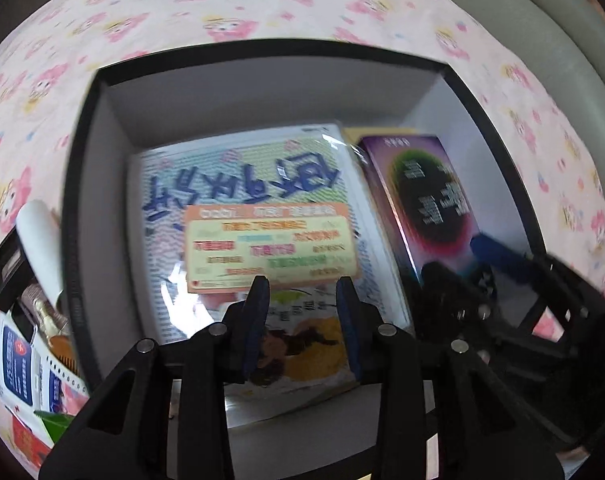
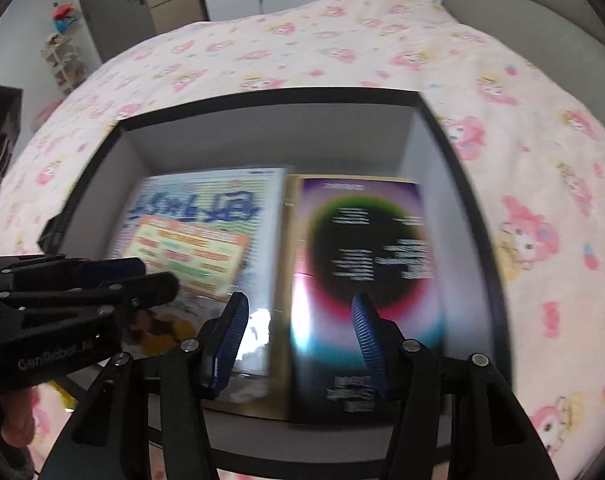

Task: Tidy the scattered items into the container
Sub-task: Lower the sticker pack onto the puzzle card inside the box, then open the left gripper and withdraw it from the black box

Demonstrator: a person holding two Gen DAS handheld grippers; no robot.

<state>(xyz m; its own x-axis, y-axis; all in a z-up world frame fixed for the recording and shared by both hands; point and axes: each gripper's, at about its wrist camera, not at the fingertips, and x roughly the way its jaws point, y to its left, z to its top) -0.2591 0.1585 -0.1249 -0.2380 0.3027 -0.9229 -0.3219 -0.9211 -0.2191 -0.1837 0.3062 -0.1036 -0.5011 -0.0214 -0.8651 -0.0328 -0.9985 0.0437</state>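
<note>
Left gripper (image 1: 302,300) hovering over the container (image 1: 78,184), jaws parted with nothing between them, blue pads (image 1: 258,320) clear of the book beneath. Right gripper (image 2: 300,320) likewise above the container, jaws spread wider and empty, no pad touching anything. Directly under the left jaws, inside the container, a plastic-wrapped blue-lettered book (image 1: 246,216) lying flat on the floor of the box, an orange-bordered label on its cover. Just beside it, toward the container's right wall, a purple book (image 1: 426,192) with a dark circle on its cover, lying over a yellowish item (image 2: 292,240) that shows only as a strip along its edge; under the right jaws in the right wrist view. Container black-rimmed with pale grey inner walls, resting on the bed (image 1: 262,8) with its pink cartoon-print sheet. Outside the container's left wall, still on the bed: a white tube (image 1: 38,240), a black box (image 1: 6,272), blue-and-white sachets (image 1: 22,368) and other small packets too blurred to name. At the lower left of the right wrist view, part of a hand (image 2: 18,420) on the left gripper's handle.
</note>
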